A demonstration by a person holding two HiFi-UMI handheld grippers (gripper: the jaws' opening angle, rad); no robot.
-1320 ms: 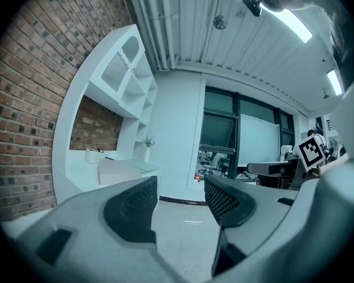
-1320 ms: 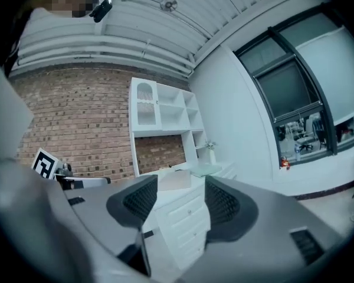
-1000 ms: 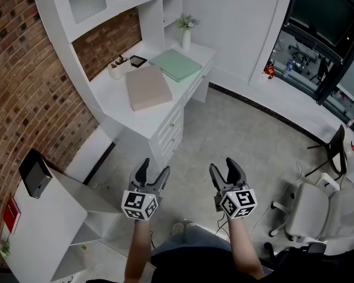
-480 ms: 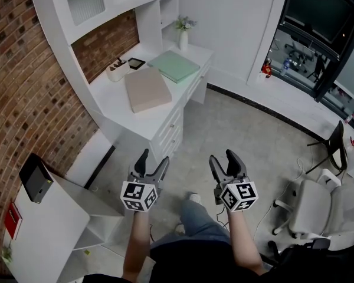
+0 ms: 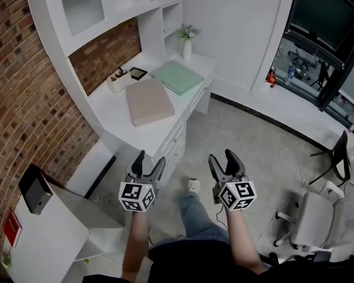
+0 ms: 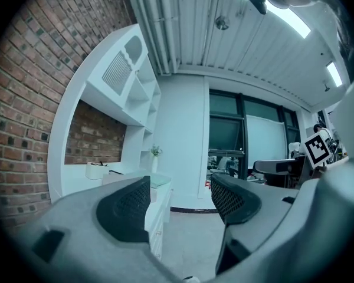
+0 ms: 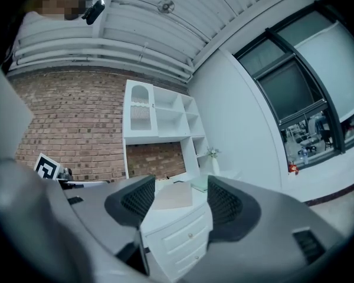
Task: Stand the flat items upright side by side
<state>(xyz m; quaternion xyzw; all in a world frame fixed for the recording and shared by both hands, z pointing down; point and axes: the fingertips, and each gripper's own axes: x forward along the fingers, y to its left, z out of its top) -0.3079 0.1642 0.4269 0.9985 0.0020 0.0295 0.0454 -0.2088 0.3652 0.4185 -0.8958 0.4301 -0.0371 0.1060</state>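
Two flat items lie on the white desk (image 5: 115, 108): a beige folder (image 5: 148, 101) nearer me and a pale green one (image 5: 177, 76) behind it by the wall. Both grippers hang over the floor, well short of the desk. My left gripper (image 5: 146, 165) is open with nothing between its jaws. The right gripper (image 5: 225, 161) is open and empty too. The right gripper view shows the beige folder (image 7: 173, 197) between its pads, far off. In the left gripper view the desk (image 6: 127, 175) lies ahead at left.
A pen holder (image 5: 117, 82), a small dark tablet (image 5: 138, 73) and a vase with flowers (image 5: 187, 42) stand at the desk's back. A white side cabinet (image 5: 41, 232) stands at left, white office chairs (image 5: 318, 217) at right. My foot (image 5: 193, 186) steps on the grey floor.
I have walked toward the desk: the desk sits a little closer, my foot has swung forward, and both grippers have kept their open pose.
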